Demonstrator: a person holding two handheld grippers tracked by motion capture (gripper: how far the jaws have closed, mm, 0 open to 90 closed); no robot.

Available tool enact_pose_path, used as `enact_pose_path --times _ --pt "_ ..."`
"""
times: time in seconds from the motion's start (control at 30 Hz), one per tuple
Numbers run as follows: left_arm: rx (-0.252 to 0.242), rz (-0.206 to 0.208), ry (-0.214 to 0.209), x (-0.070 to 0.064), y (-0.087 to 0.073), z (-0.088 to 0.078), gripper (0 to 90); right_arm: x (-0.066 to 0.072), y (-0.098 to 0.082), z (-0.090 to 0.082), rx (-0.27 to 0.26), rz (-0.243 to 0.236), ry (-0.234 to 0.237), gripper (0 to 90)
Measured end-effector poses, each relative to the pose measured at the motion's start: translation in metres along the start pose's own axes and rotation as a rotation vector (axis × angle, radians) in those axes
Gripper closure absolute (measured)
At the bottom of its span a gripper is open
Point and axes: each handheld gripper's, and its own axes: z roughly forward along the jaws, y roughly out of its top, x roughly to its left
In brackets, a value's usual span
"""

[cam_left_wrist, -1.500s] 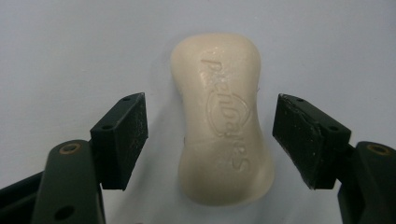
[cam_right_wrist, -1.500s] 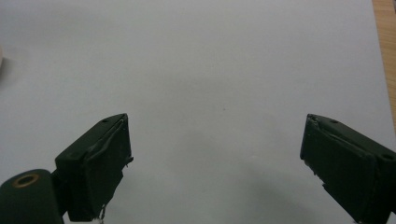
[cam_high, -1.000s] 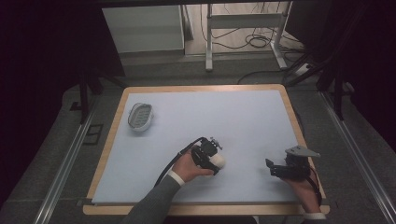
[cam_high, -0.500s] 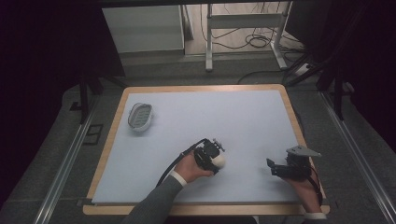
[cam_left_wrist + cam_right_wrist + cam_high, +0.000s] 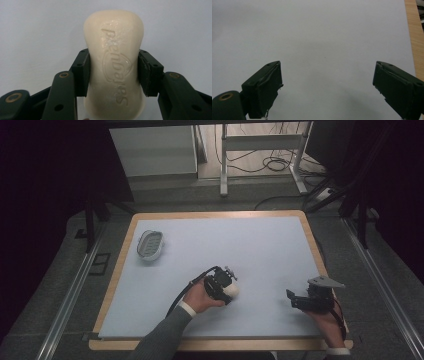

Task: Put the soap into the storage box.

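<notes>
pale blue matting covers the wood-edged worktop, with dark floor and cables beyond. the left hand-held gripper is clamped across the waist of a cream, embossed oval bar of soap, near the front middle of the worktop. the right hand-held gripper sits spread wide with nothing between its jaws, near the front right corner. a white oval soap dish with a grey ribbed insert lies well apart at the far left. the bar looks damp and rounded, so it could squirt forward out of the pads if squeezed harder or swung quickly.
</notes>
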Motion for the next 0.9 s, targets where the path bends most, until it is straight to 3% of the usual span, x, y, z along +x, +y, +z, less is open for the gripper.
enact_pose_path --times 0.9 --pt "-0.063 -0.053 0.033 0.025 -0.007 -0.029 49.8 -0.001 -0.001 0.0 0.002 0.0 -0.001 8.6"
